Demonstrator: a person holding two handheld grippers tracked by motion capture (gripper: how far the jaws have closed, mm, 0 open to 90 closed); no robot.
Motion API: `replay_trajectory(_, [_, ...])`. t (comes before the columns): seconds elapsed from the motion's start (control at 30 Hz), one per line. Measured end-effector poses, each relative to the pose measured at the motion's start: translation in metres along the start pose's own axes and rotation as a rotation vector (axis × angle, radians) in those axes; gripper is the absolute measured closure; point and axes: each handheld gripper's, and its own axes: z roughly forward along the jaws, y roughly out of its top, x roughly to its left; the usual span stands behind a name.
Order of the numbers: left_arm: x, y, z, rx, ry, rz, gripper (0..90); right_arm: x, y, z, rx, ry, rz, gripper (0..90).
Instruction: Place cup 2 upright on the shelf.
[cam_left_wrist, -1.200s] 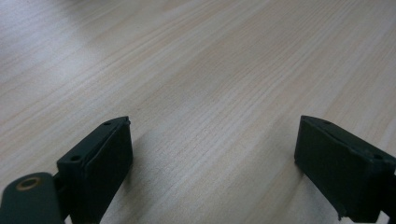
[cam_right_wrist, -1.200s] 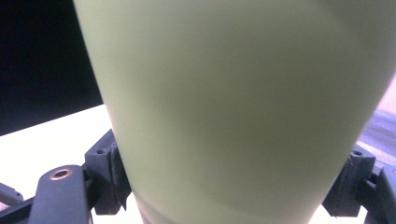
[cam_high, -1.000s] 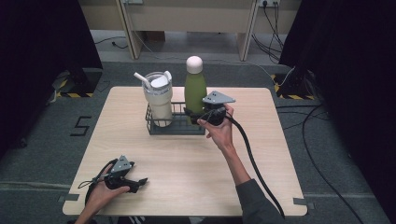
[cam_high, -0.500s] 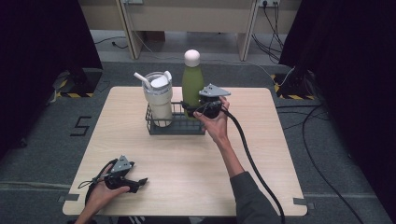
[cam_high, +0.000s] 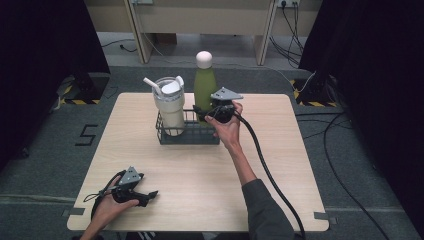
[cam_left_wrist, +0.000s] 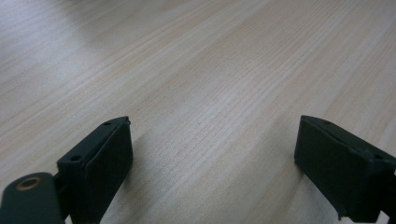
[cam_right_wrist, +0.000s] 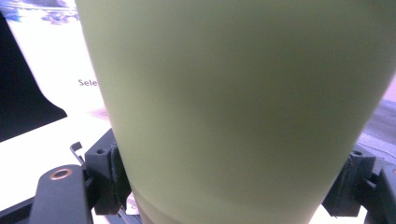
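The right gripper (cam_high: 212, 114) is squeezing the green bottle (cam_high: 204, 87), which is standing in the wire basket (cam_high: 186, 134) beside the white cup (cam_high: 168, 102), so letting go is left, while the left gripper (cam_high: 142, 196) is resting wide open and empty on the table (cam_high: 200, 180).

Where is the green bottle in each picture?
High view: the green bottle stands upright at the wire basket's right end, beside the white tumbler.
Left gripper view: not in it; bare wooden table.
Right gripper view: its green body sits close up between the black jaws.
Shared landmark: the right gripper, clamped on the bottle.
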Motion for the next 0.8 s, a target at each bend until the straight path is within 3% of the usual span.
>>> replay_trajectory(0.8, [0.0, 0.0, 0.0, 0.001, -0.002, 0.004, 11.0, -0.005, -0.016, 0.025, 0.015, -0.021, 0.028, 21.0])
